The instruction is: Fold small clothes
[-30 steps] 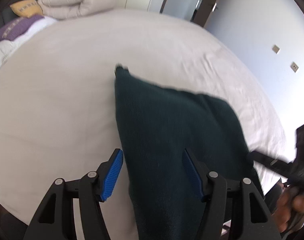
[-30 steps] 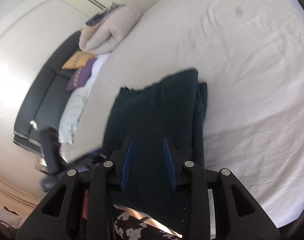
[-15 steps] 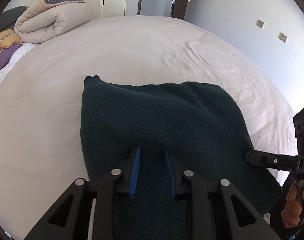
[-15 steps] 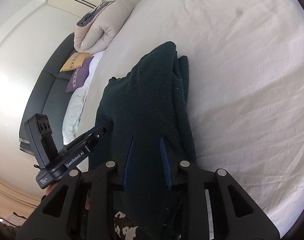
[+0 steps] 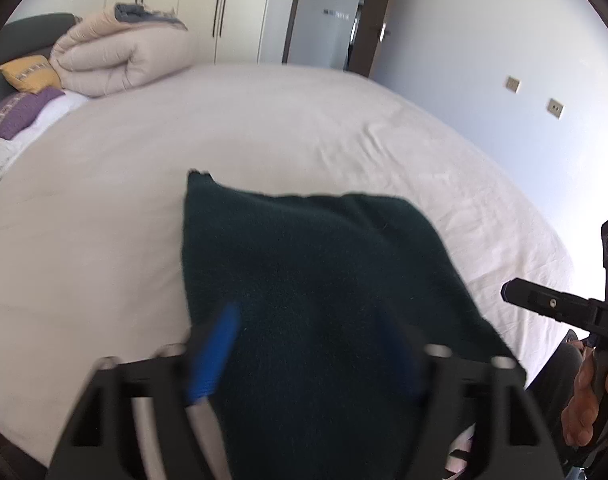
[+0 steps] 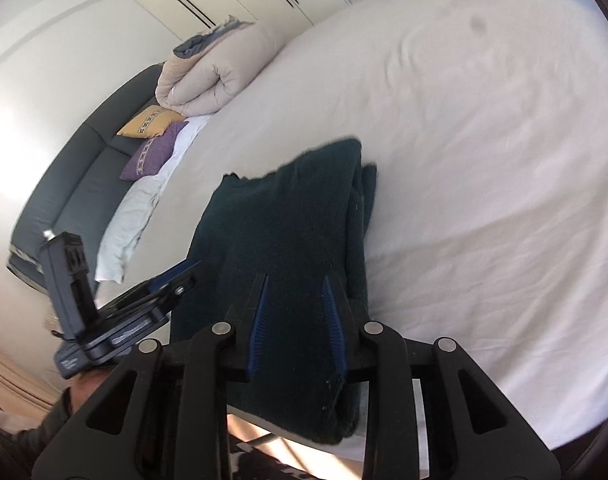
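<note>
On the far left I am seeing a yellow pillow (image 5: 27,74) and a purple pillow (image 5: 11,116), and next to them a big rolled beige duvet (image 5: 119,56), all sitting at the head of the white bed (image 5: 123,200), well away from my work, so they are not getting in the way. Coming closer, my left gripper (image 5: 308,320) is looking blurry, with its two fingers spread wide and letting go, one on each side of the near end of the dark green cloth (image 5: 312,256). The cloth is lying in the middle of the bed, near the edge by me, folded into a thick block with its layers stacking up on the right side. I think it is lying flat like that so the fold is staying neat. My right gripper (image 6: 295,284) is hovering over the near right part, pads apart and not pinching anything. Past it the sheet is a bit wrinkly, and two wall sockets (image 5: 514,84) are showing on the right
</note>
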### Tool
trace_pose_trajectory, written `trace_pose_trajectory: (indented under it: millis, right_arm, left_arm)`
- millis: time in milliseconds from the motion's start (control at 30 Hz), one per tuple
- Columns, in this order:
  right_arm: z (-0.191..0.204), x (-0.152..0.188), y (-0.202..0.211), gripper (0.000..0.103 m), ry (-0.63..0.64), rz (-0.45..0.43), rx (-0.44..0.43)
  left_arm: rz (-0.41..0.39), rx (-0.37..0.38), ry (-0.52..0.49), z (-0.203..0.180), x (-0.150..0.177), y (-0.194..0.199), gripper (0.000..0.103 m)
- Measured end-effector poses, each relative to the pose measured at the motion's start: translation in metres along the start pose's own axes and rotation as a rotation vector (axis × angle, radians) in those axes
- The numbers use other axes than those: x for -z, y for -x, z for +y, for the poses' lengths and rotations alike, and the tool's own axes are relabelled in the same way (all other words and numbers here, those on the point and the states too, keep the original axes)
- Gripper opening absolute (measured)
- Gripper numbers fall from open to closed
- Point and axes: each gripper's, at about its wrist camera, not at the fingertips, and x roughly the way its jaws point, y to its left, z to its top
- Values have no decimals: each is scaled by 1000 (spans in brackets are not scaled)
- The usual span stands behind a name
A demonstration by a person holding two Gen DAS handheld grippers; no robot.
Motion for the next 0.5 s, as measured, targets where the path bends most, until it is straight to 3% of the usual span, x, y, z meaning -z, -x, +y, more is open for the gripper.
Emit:
trace_pose_trajectory:
  millis: [33, 67, 100, 233, 400, 500]
  right_arm:
    - [9, -1, 10, 32, 37, -41, 44]
    - [16, 0, 17, 37, 61, -72, 73]
    - [26, 1, 28, 54, 90, -130, 116]
    - [63, 3, 66, 79, 202, -344, 227]
    - [104, 9, 109, 101, 332, -596, 263]
    - [131, 13, 129, 103, 412, -707, 304]
  left_arm:
    - [-44, -11, -5, -2, 1, 14, 102]
    - [-77, -18, -11, -3, 2, 23, 103]
    - [-128, -31, -29, -7, 1, 39, 103]
    - [-249, -106, -87, -16, -6, 83, 103]
    - [-406, -251, -107, -25, -14, 137, 103]
    - [-454, -268, -119, -29, -16, 157, 103]
